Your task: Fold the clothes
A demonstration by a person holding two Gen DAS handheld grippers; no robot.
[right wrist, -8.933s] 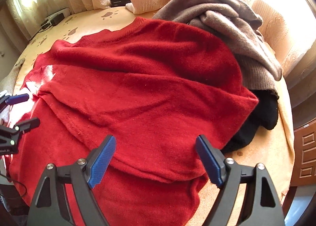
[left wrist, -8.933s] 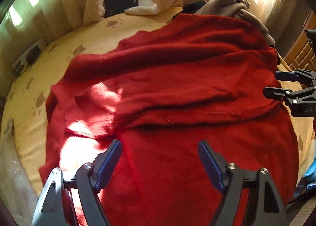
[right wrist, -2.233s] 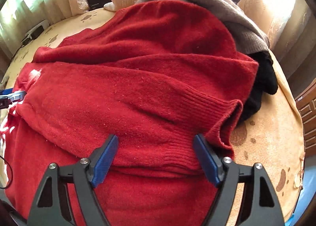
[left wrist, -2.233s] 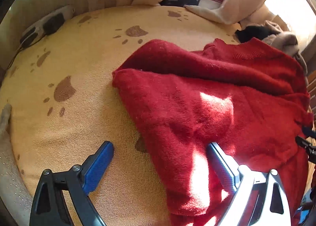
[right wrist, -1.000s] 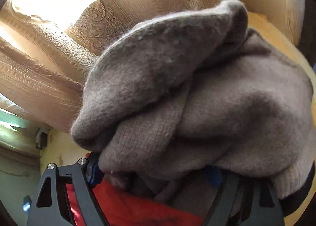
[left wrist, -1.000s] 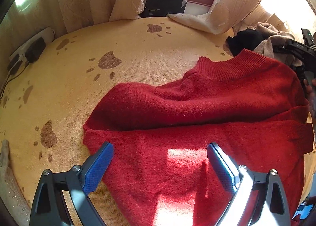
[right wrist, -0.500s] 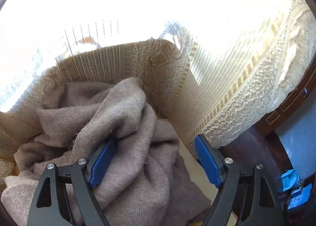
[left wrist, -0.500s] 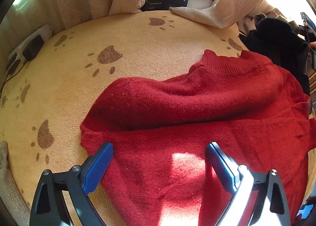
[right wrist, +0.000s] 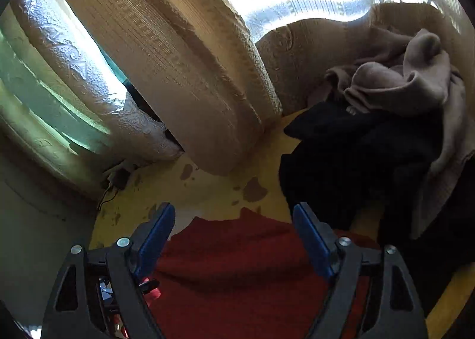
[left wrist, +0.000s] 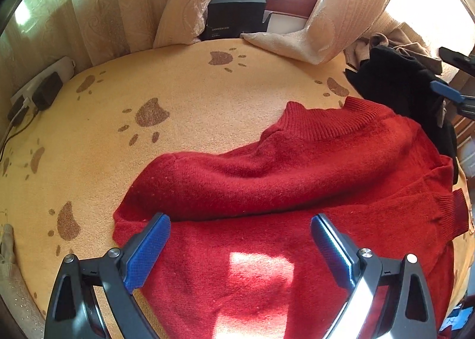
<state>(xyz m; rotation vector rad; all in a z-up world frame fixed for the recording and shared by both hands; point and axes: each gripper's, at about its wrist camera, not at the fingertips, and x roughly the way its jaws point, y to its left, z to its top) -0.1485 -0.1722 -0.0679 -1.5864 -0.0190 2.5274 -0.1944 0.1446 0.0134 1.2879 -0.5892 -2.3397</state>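
My left tongs (left wrist: 240, 245) hung over the red sweater (left wrist: 297, 190), jaws spread wide and grasping nothing; the blue pads (left wrist: 147, 253) stood clear above the knit, with a bright patch of sun falling on the cloth between them. The sweater lay on the yellow blanket (left wrist: 163, 78) with the brown paw prints, its ribbed collar (left wrist: 341, 119) at the far end and one sleeve folded across the body. The right cuff (left wrist: 455, 211) reached toward the blanket's edge.

My right tongs (right wrist: 234, 239) were released too, wide apart and empty, held above the collar end of the red sweater (right wrist: 237, 265). Beyond them the black garment (right wrist: 341, 155) lay in a heap on the blanket (right wrist: 213, 190), touching the far side of the sweater, and the grey-brown sweater (right wrist: 400, 84) was bundled on top of it, against the curtain (right wrist: 184, 66). In the left view the same black heap (left wrist: 397, 84) sat just past the collar, with the tip of my right tongs (left wrist: 448, 91) showing at the picture's right edge beside it.

Behind the blanket stood a black box (left wrist: 236, 20) between the curtains (left wrist: 190, 1), and a power strip (left wrist: 41, 87) with a plugged-in adapter lay at the left border.
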